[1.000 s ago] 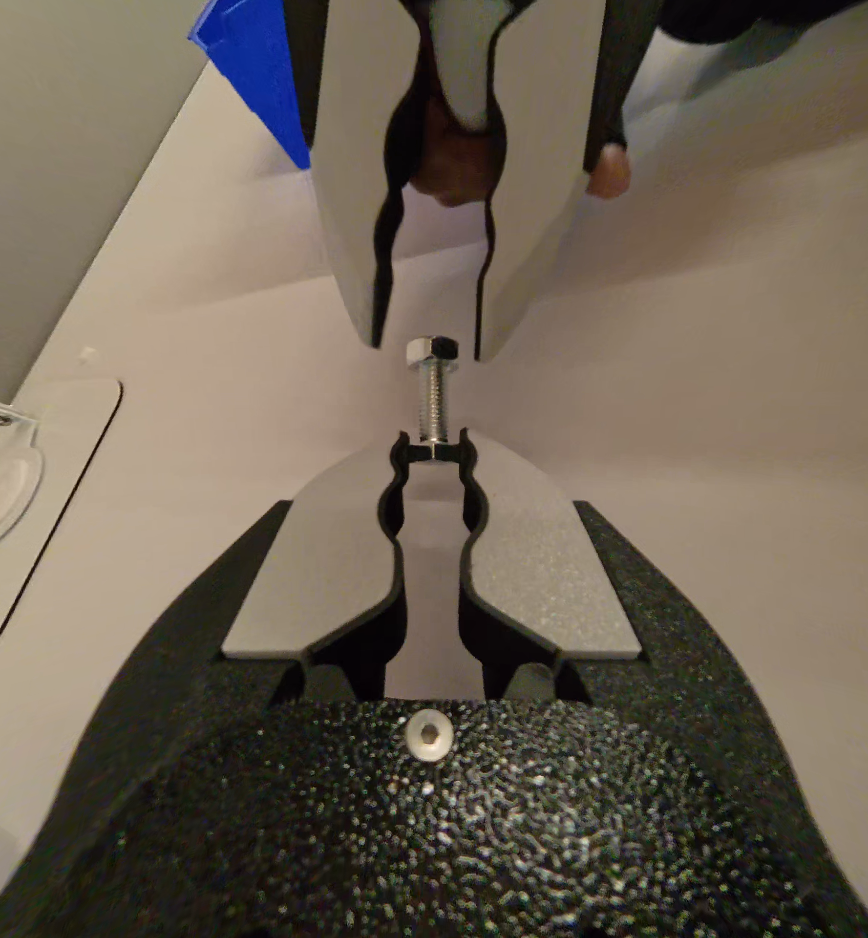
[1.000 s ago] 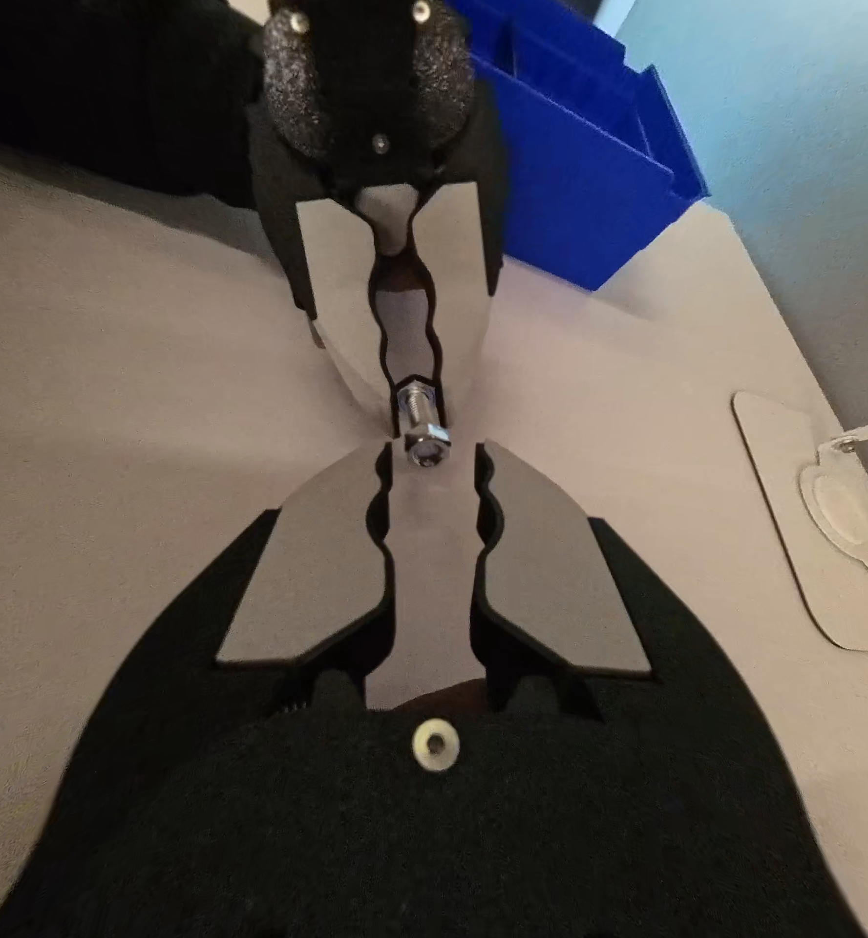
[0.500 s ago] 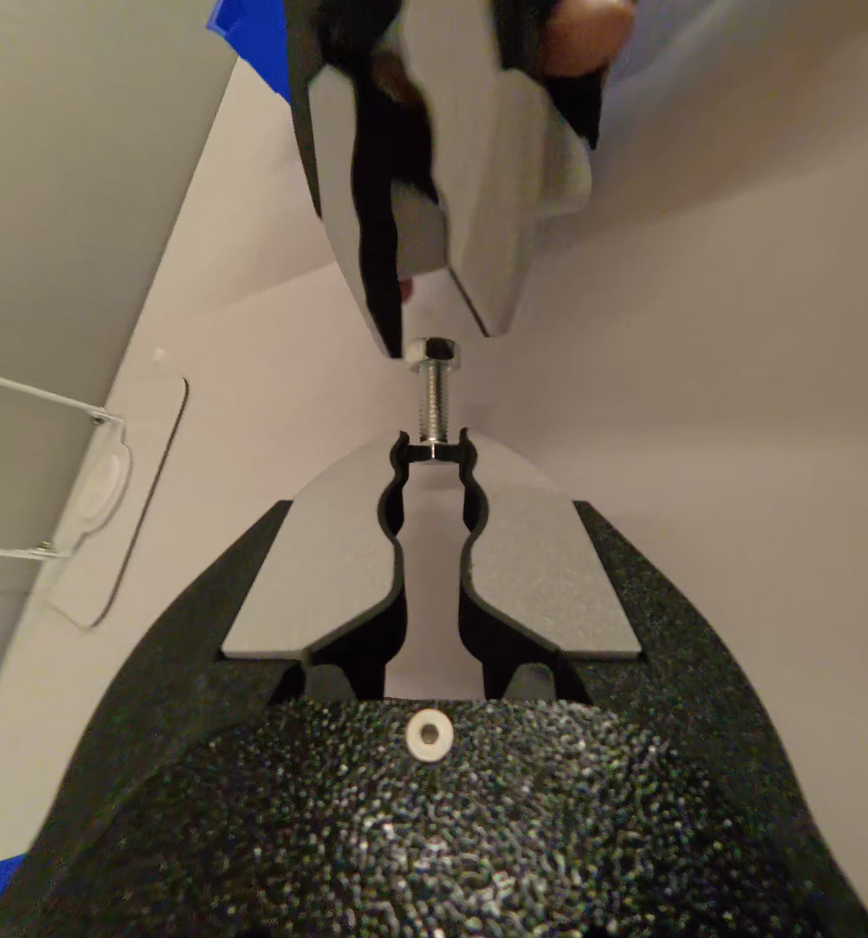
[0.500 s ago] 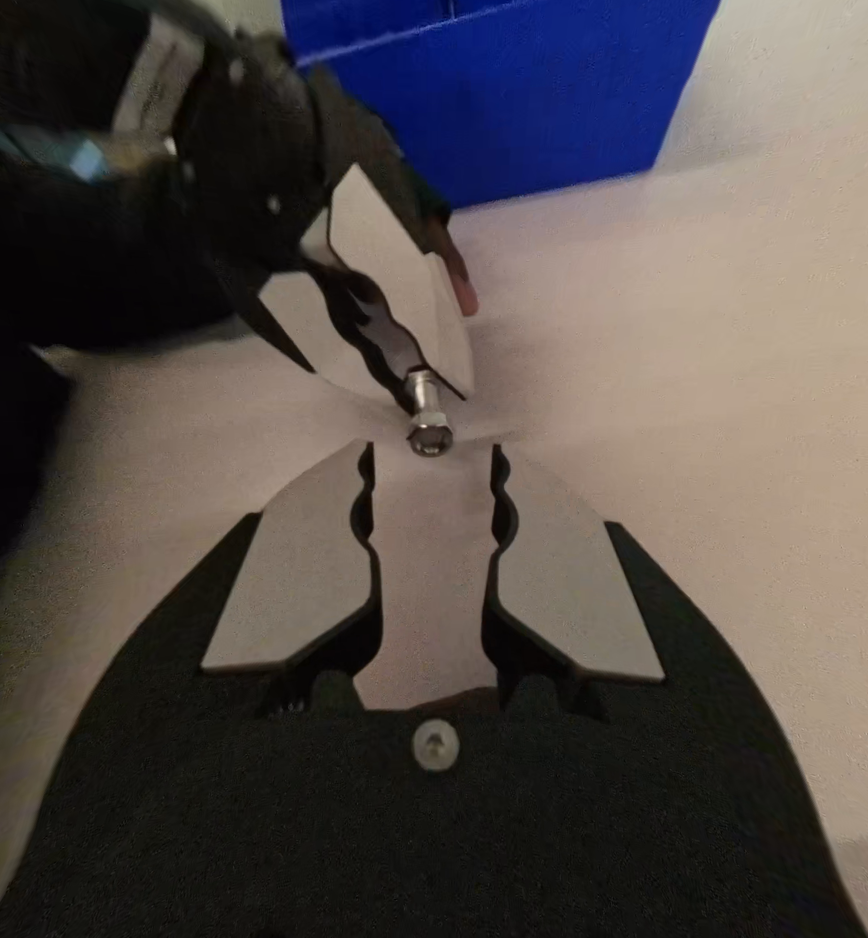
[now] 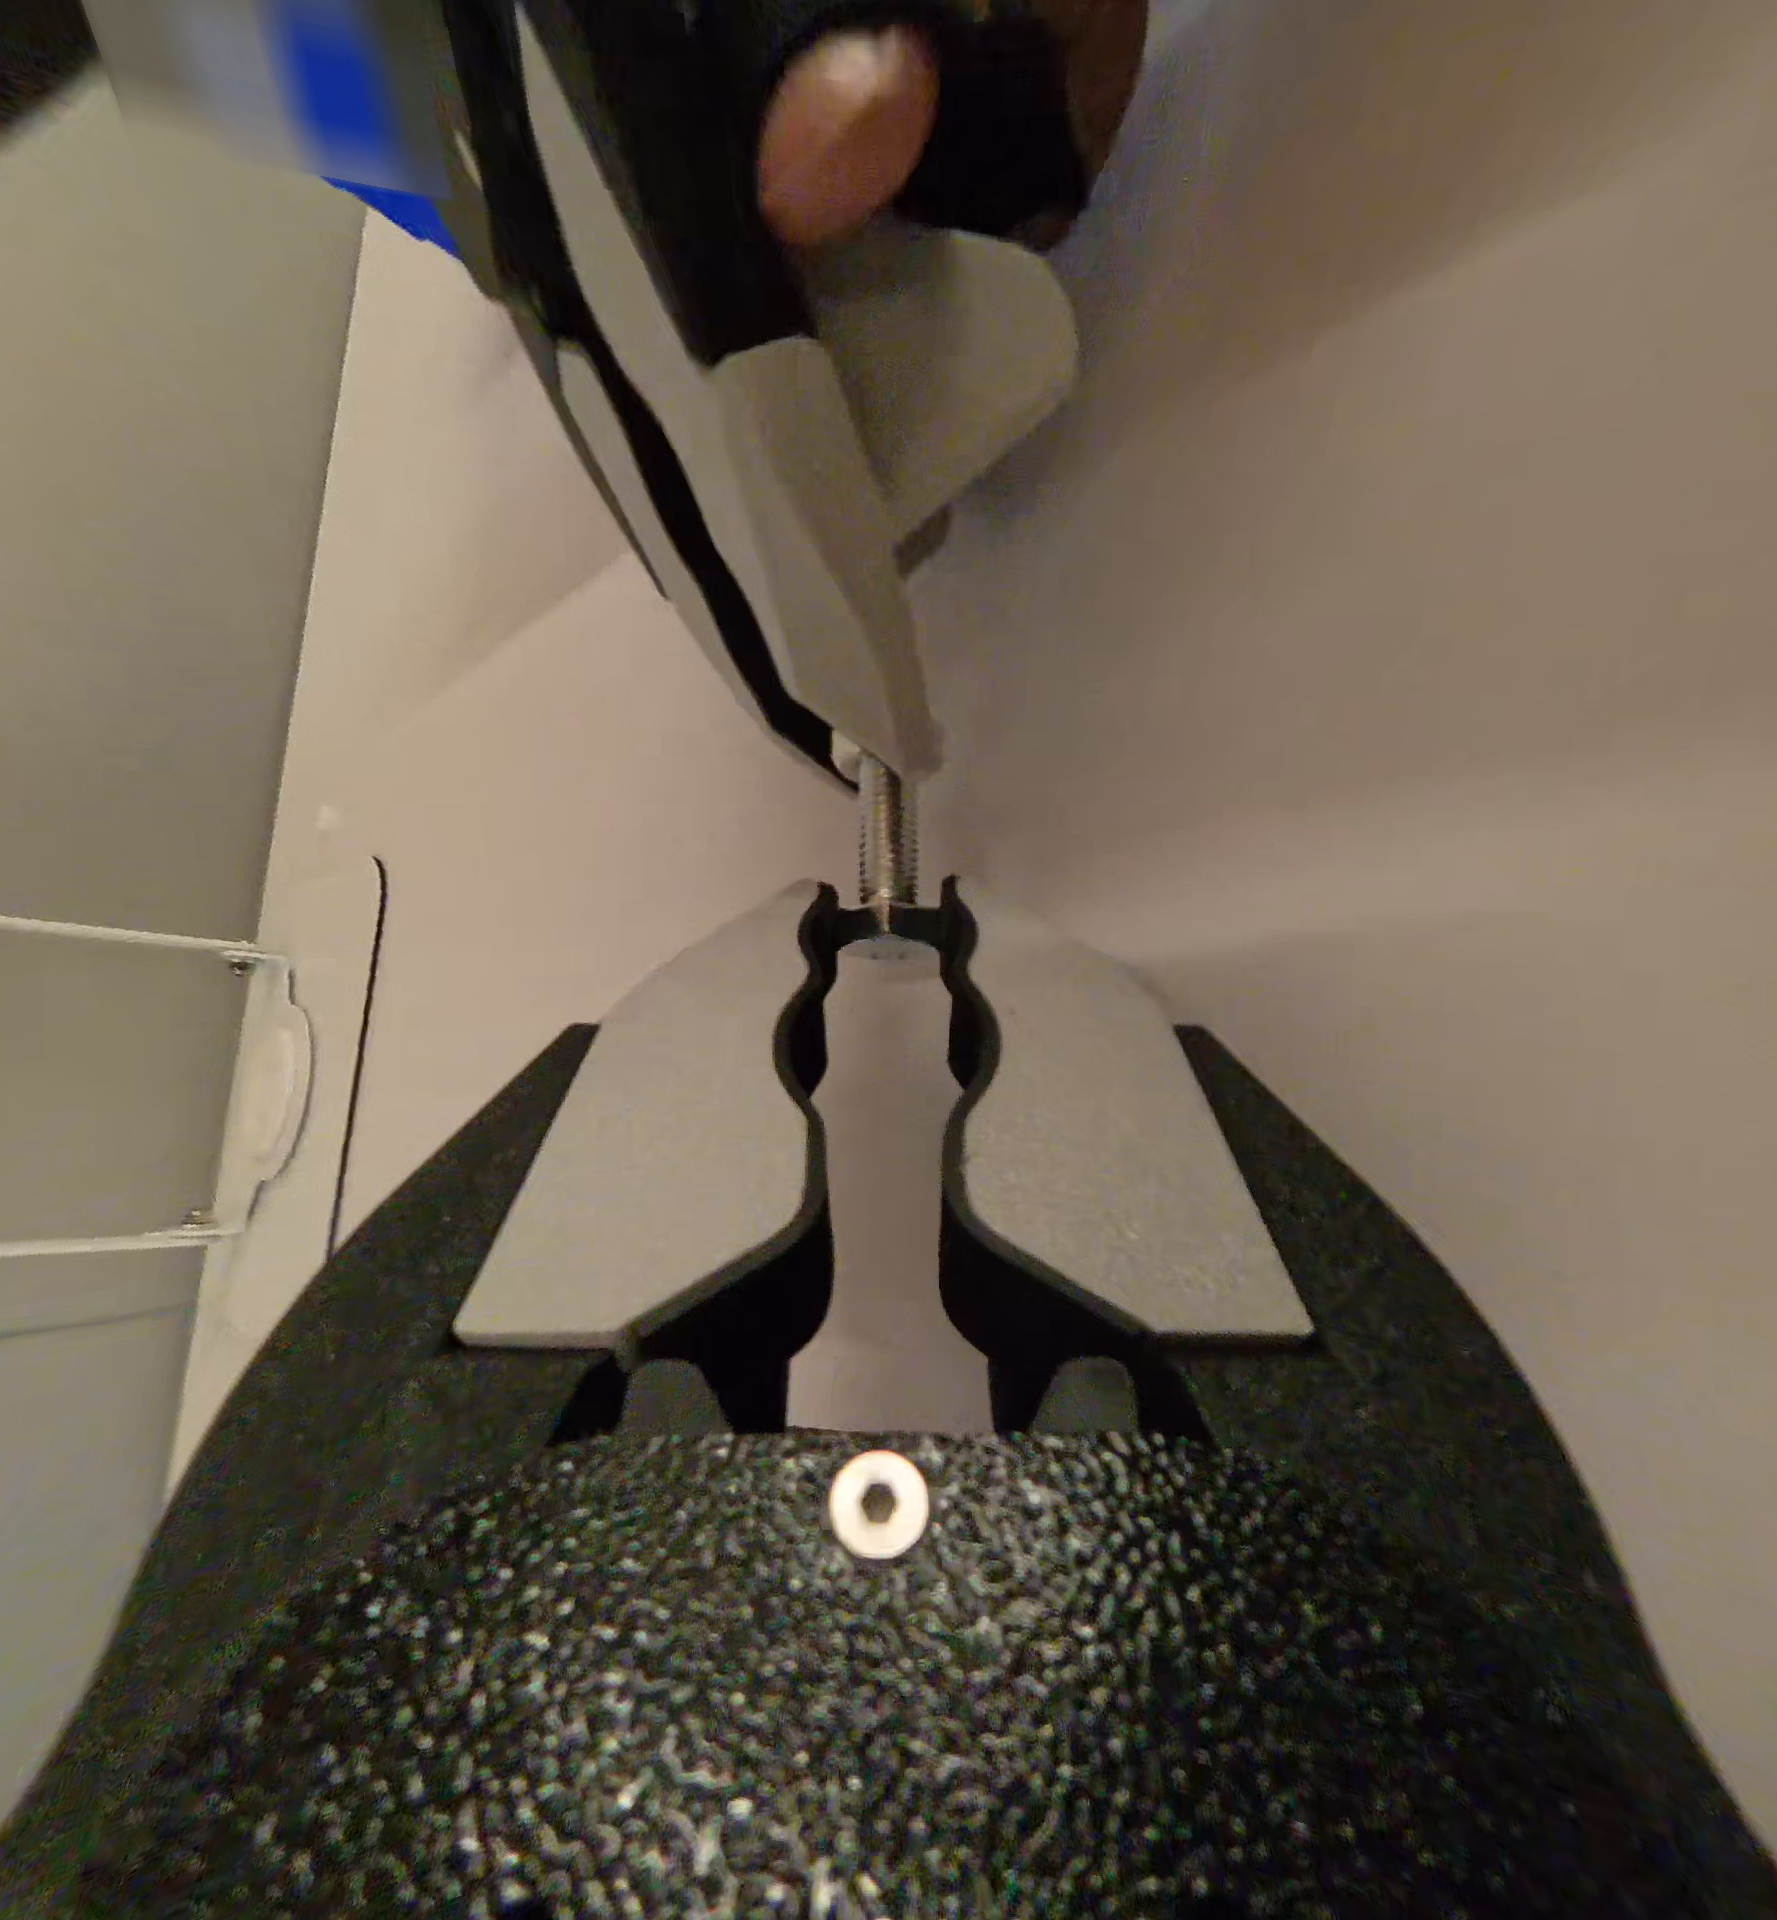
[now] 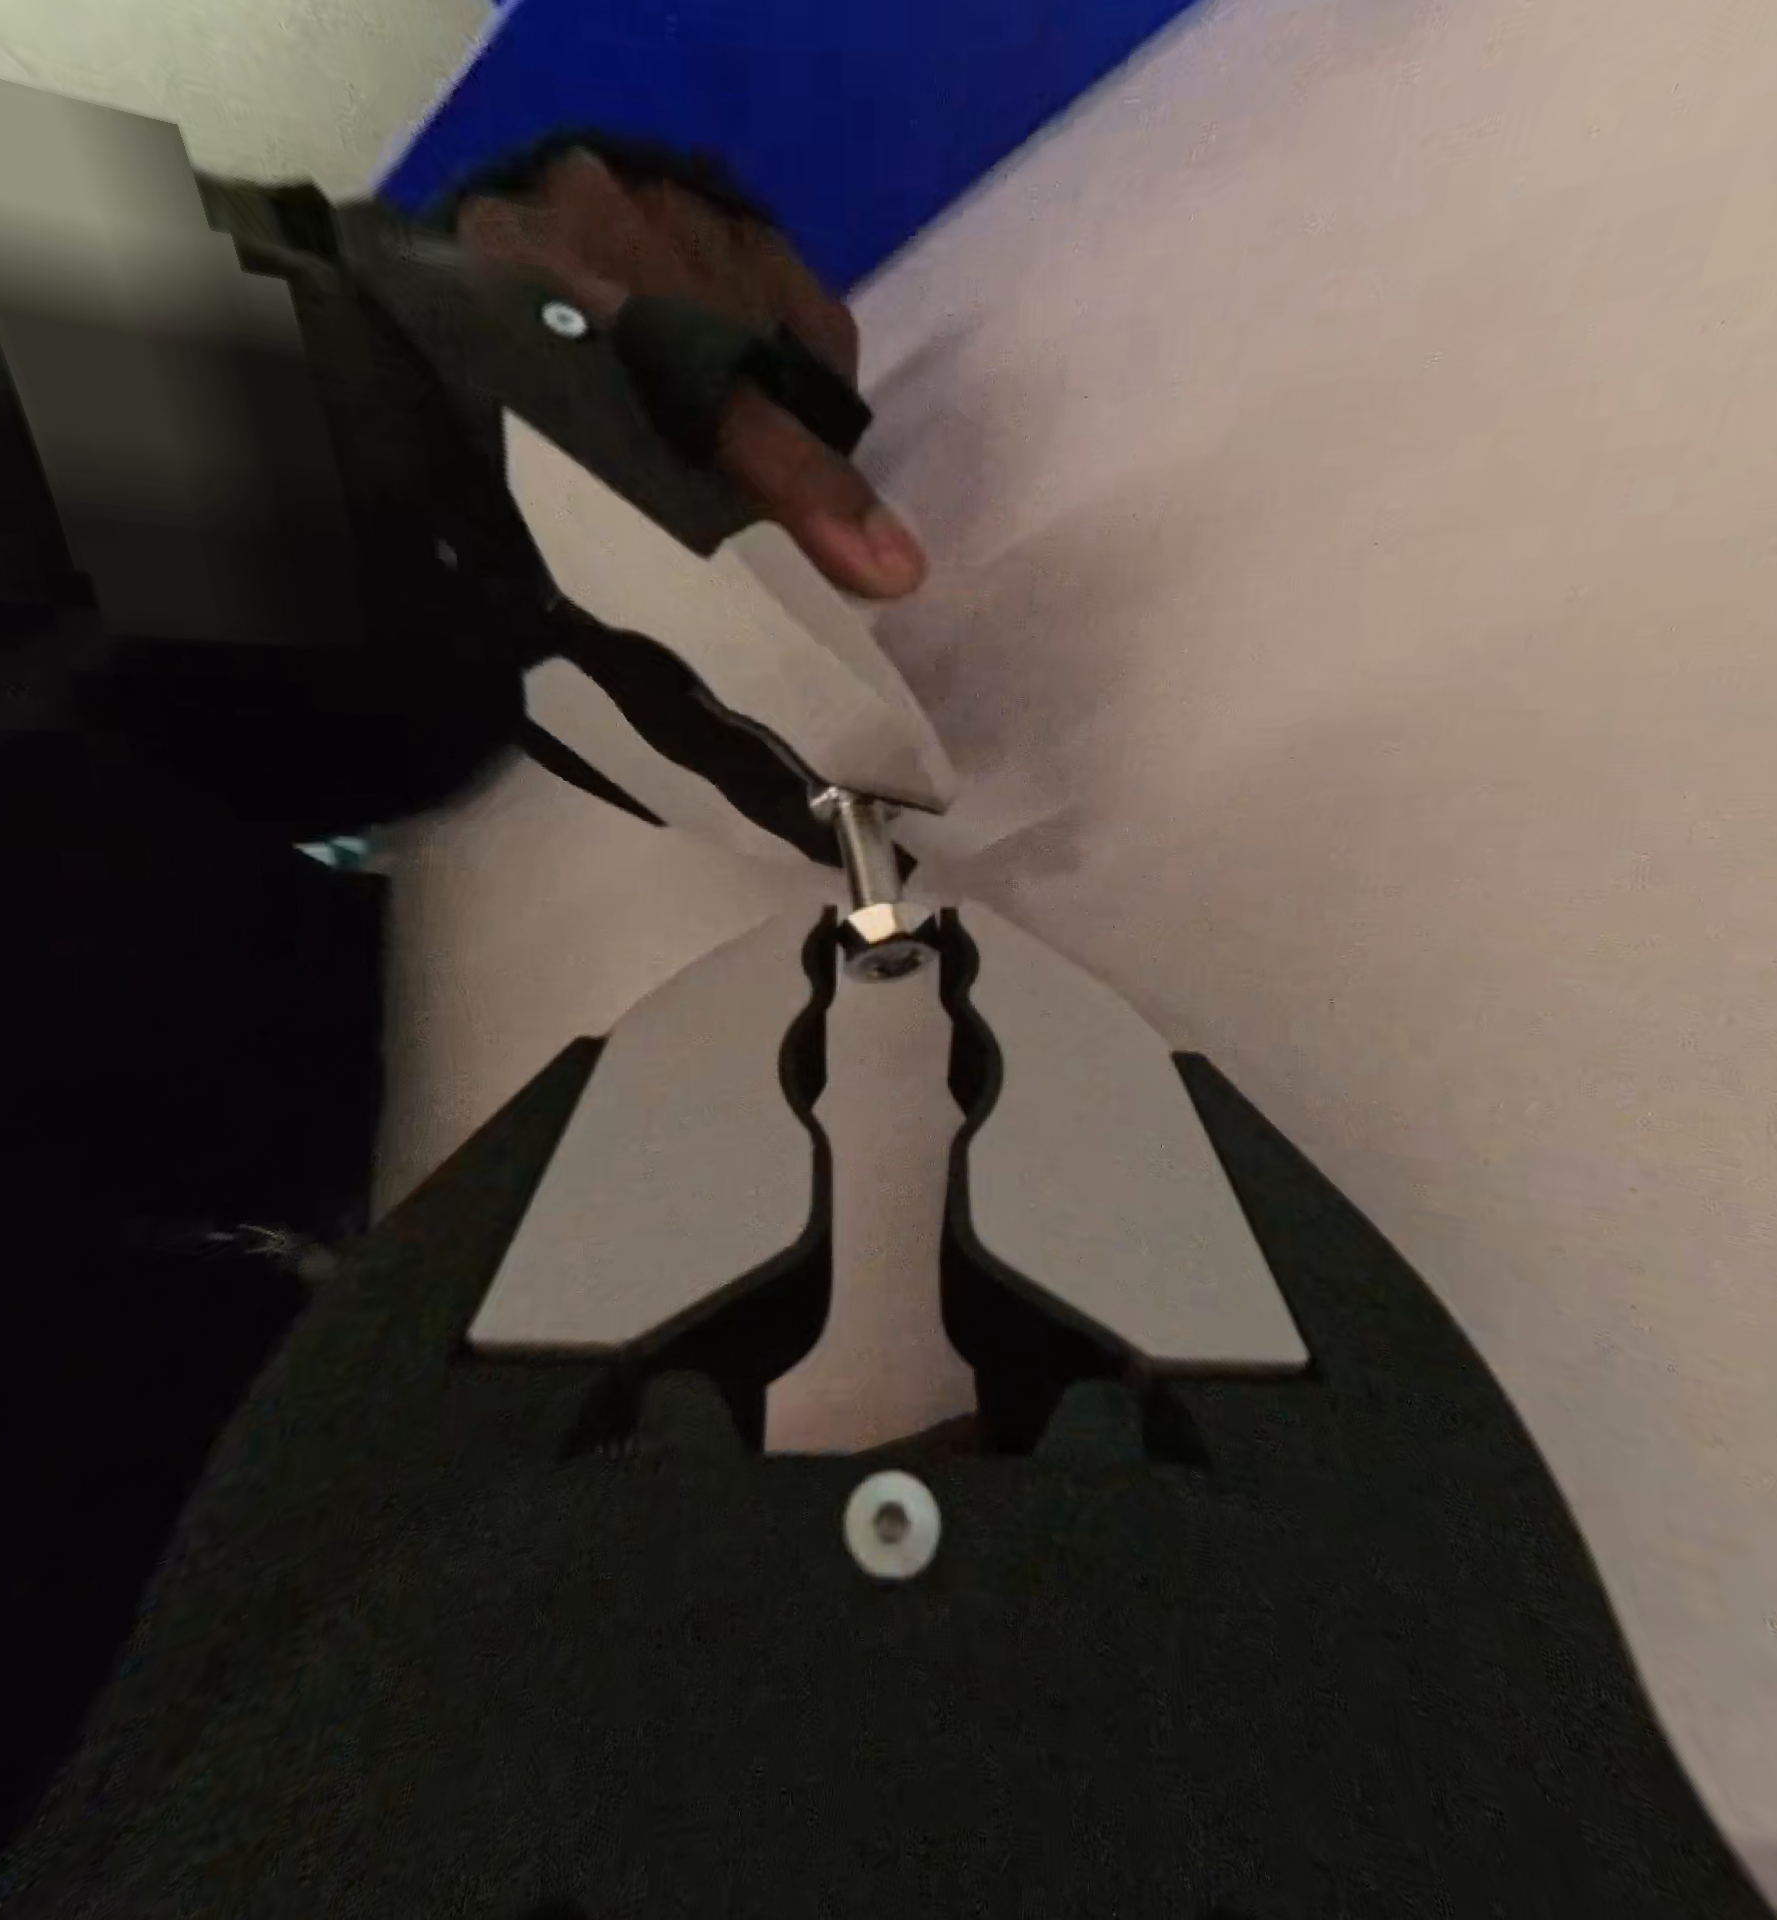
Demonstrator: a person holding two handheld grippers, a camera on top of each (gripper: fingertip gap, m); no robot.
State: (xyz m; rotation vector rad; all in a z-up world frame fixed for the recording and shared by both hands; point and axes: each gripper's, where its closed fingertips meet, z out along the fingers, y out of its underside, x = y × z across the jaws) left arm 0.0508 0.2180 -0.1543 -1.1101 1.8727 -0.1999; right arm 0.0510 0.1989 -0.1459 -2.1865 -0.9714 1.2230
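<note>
Bridging both grippers (image 5: 886,914) (image 6: 884,935); bolt (image 5: 889,842) clamped at each end.

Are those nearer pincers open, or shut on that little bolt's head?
Shut: the right gripper has both fingertips against the bolt head's sides.

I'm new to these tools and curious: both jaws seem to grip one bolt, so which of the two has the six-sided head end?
The right gripper: its jaws close on the bolt's hexagonal head. The left gripper clamps a nut on the threaded end.
</note>
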